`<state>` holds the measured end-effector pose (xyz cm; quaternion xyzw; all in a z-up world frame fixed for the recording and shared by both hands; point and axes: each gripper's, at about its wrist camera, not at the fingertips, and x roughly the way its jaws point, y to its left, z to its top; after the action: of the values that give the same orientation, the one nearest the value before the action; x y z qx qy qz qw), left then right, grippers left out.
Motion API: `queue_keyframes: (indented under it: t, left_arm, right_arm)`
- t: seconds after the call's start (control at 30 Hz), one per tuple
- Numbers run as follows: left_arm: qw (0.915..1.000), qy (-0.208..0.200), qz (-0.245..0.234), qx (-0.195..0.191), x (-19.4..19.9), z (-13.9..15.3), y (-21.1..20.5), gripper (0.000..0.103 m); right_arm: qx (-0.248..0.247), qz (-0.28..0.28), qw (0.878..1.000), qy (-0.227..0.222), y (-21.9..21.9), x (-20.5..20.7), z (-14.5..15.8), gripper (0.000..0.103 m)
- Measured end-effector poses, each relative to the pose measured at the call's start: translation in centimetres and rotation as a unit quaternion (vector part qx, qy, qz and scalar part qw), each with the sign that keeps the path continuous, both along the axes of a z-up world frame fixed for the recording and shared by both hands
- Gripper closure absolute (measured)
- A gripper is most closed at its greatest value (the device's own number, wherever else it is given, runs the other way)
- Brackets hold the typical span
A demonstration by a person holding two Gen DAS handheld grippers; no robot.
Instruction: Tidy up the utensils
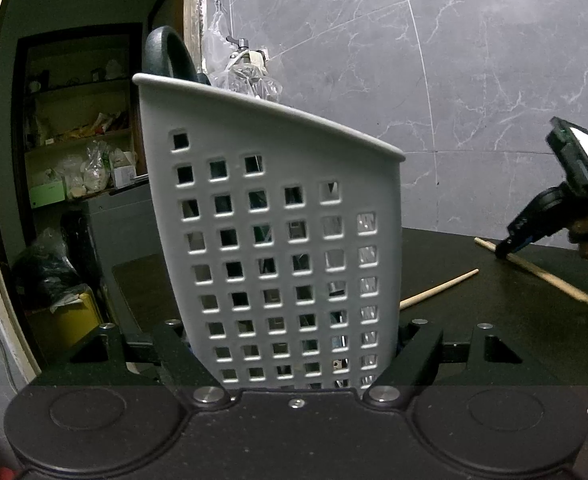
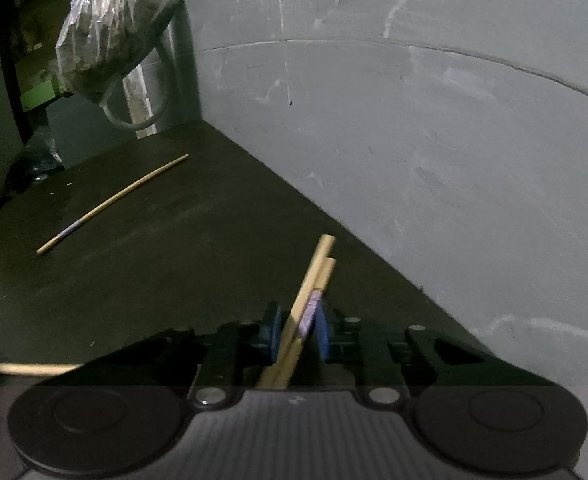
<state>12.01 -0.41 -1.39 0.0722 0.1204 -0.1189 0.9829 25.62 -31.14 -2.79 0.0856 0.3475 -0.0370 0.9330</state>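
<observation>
A: Left gripper (image 1: pixel 294 354)?
B: Clamped on the white utensil basket (image 1: pixel 277 240), one finger each side, basket upright on the dark table (image 1: pixel 494 336).
A: Right gripper (image 2: pixel 298 336)?
B: Blue pads nearly together around a chopstick (image 2: pixel 314 280). Contact blurred, can't tell. Another chopstick (image 2: pixel 113 204) lies far left of those fingers.

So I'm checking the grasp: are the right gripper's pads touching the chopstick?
Cannot tell. In the right wrist view the chopstick lies between the right gripper's blue pads, but blur hides whether they press on it.
</observation>
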Motion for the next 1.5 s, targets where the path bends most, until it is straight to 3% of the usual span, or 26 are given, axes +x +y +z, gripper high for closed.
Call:
queue_keyframes:
  t: [0.33,0.97,1.33,1.5]
  left_arm:
    - [1.0000,0.000,0.000,0.000,0.0,0.0,0.0,0.025]
    - [1.0000,0.000,0.000,0.000,0.0,0.0,0.0,0.025]
    - [1.0000,0.001,0.000,0.000,0.0,0.1,0.1,0.025]
    - [1.0000,0.001,0.000,0.000,0.0,0.1,0.1,0.025]
  right_arm:
    - [0.045,0.050,0.998,0.005,1.2,-4.2,0.5,0.087]
    - [0.019,0.202,0.979,0.003,8.2,-7.4,1.3,0.087]
    - [0.000,0.310,0.951,-0.011,11.7,-9.2,1.4,0.087]
    - [0.003,0.316,0.949,-0.010,12.0,-9.1,1.4,0.086]
